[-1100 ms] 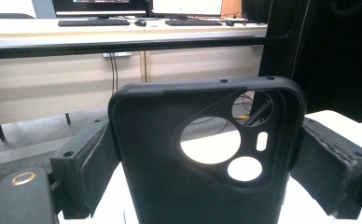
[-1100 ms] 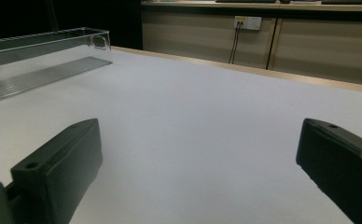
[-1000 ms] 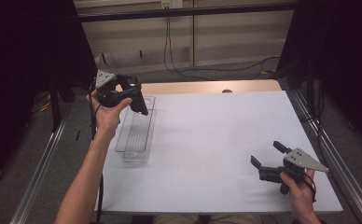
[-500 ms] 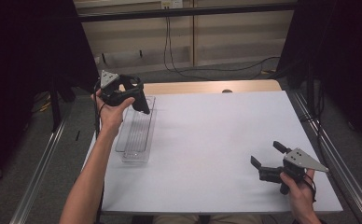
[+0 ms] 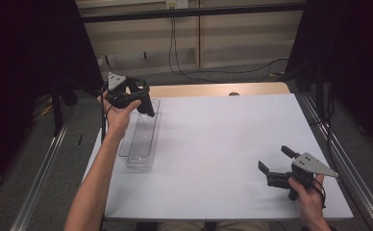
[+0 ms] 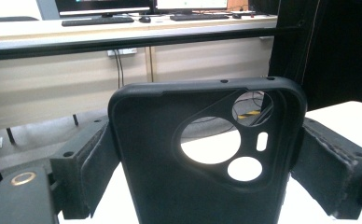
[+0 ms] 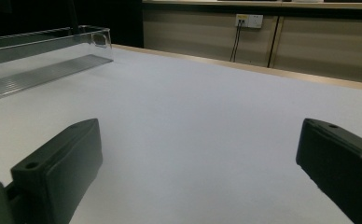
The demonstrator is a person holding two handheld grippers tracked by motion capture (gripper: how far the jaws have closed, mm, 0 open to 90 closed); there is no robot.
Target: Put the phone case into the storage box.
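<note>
At the left of the high view, the left gripper (image 5: 143, 103) hangs over the far end of a clear plastic tray (image 5: 141, 139) that lies lengthwise near the bench's (image 5: 223, 144) left edge. Its jaws are clamped on a black phone case (image 6: 202, 158), pinching it by its two long sides; the case stands upright between them, camera cut-outs toward the top. The step in hand looks like setting the case into the tray. To do that well, the person should probably line the case's long axis up with the tray's, lower it until it is inside the walls, and only then let the jaws part, so that it does not catch on the rim or tip out. The grip looks square and even, which should help.

The tray itself appears empty: its ribbed floor (image 7: 44, 74) shows bare through the clear walls in the right gripper view.

Further right, well apart from the tray, the right gripper (image 5: 276, 161) rests low near the bench's near right corner, its jaws spread wide with nothing between them.
</note>
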